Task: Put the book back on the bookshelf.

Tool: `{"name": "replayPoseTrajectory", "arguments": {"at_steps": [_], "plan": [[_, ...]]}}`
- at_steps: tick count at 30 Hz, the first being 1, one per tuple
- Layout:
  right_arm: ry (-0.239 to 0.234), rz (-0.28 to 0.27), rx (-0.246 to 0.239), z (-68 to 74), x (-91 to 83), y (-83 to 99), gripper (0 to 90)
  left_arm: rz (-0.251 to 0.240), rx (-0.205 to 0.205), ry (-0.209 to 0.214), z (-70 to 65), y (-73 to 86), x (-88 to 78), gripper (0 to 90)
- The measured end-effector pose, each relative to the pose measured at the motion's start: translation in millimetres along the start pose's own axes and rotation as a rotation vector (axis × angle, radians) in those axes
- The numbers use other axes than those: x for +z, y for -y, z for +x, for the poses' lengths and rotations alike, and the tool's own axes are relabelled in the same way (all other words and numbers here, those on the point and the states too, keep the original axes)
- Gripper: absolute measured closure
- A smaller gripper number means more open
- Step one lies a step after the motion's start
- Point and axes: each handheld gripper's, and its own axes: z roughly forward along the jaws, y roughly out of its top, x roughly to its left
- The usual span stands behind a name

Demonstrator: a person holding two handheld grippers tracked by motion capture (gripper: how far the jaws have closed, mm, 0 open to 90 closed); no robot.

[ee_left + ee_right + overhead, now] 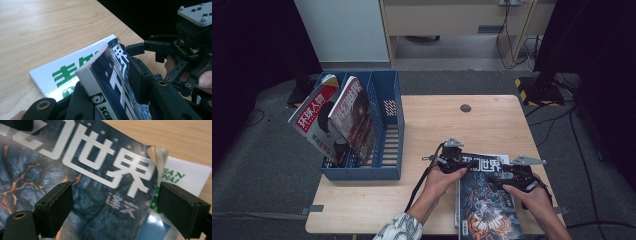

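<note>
My left gripper (112, 100) clamps the dark magazine (484, 197) by its spine at the desk's (432, 120) near edge; my right gripper (113, 207) gapes above the cover. One-sided, it may sag and slip out.

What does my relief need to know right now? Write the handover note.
Left hand-held gripper: jaws clamped on the spine-side top corner of the dark magazine, that corner raised.
Right hand-held gripper: jaws wide apart above the cover, pads pressing nothing.
Under it on the table lies a white magazine with green lettering.
Blue file rack at the table's left holds two magazines.
Done: two filed. Left, likely: stand the dark magazine in the rack, then the white one.
</note>
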Motion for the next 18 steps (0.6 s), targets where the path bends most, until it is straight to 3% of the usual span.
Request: {"name": "replayPoseTrajectory", "arguments": {"at_steps": [4,13,18], "plan": [[-0.008,-0.029,0.005,1.6,-2.8,-2.2,14.1,-0.016,0.032,-0.003,-5.9,-7.5,-6.6,70.7],[0.000,-0.085,-0.042,8.1,-8.7,-15.6,16.8,-0.055,0.138,-0.031,-18.3,-23.8,-23.6,75.5],[-0.007,-0.138,-0.049,8.9,-15.4,-21.5,19.0,-0.092,0.175,-0.031,-22.1,-29.3,-33.0,77.3]]}}
